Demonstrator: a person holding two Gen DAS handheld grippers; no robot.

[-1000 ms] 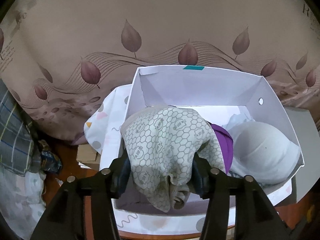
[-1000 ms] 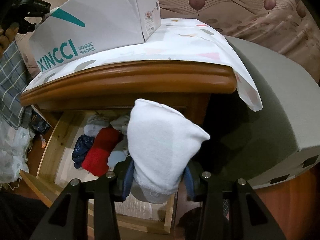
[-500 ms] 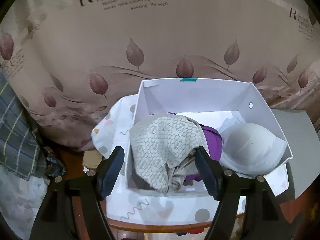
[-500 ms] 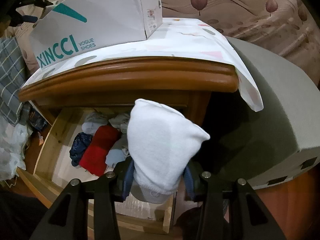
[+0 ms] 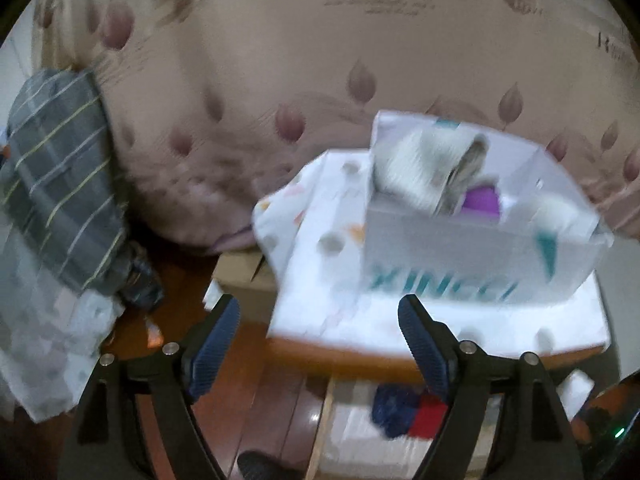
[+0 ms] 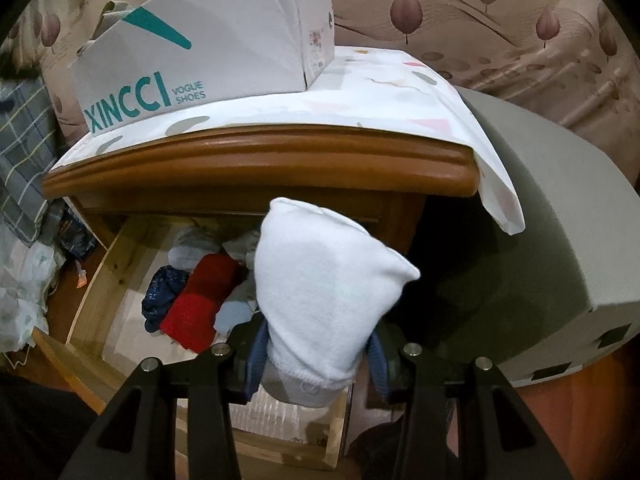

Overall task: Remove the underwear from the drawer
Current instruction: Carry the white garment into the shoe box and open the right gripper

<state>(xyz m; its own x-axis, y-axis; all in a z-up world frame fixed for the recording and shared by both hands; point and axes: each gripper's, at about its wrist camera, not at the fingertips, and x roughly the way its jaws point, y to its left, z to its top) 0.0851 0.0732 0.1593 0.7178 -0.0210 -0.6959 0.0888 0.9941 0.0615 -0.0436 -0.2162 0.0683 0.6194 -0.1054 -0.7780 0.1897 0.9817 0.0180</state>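
Note:
My left gripper (image 5: 320,344) has nothing between its jaws, which are opening, in front of the nightstand. The honeycomb-patterned underwear (image 5: 424,164) lies in the white shoe box (image 5: 440,268) beside a purple garment (image 5: 480,202) and a white bra (image 5: 556,212). My right gripper (image 6: 318,354) is shut on a white garment (image 6: 324,292) held above the open wooden drawer (image 6: 92,280). In the drawer lie red underwear (image 6: 200,300), a dark blue piece (image 6: 160,292) and pale blue pieces (image 6: 234,314). The left wrist view is blurred.
The shoe box (image 6: 208,44) stands on a patterned white cloth (image 6: 380,92) covering the wooden nightstand (image 6: 260,160). A grey padded block (image 6: 540,240) is to the right. A plaid garment (image 5: 60,184) hangs at left. The patterned curtain (image 5: 280,60) fills the background.
My left gripper let go of the honeycomb underwear, which now lies in the box, opened wide and pulled back and left from the box. The right gripper stayed still with the white garment.

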